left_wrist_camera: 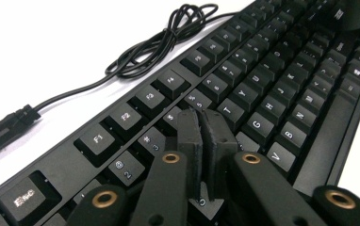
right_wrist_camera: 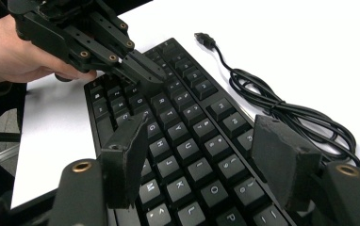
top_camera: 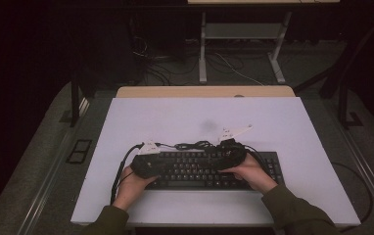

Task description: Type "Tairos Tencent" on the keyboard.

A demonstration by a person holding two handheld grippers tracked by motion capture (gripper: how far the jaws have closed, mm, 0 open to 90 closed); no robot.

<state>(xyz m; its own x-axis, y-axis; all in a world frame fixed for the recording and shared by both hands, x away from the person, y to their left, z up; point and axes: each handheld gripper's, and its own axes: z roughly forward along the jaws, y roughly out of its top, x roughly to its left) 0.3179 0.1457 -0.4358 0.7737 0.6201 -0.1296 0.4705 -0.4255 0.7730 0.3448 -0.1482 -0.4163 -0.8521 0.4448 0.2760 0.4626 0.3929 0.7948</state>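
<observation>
A black keyboard [top_camera: 209,169] lies on the white table [top_camera: 195,117] near the person's edge, with its coiled cable [left_wrist_camera: 159,44] resting on the table just behind the function-key row. The left gripper [left_wrist_camera: 201,122] has its jaws pressed together, tips down on the keys near the number row. The right gripper [right_wrist_camera: 201,150] hovers over the letter keys with its jaws spread wide, holding nothing.
</observation>
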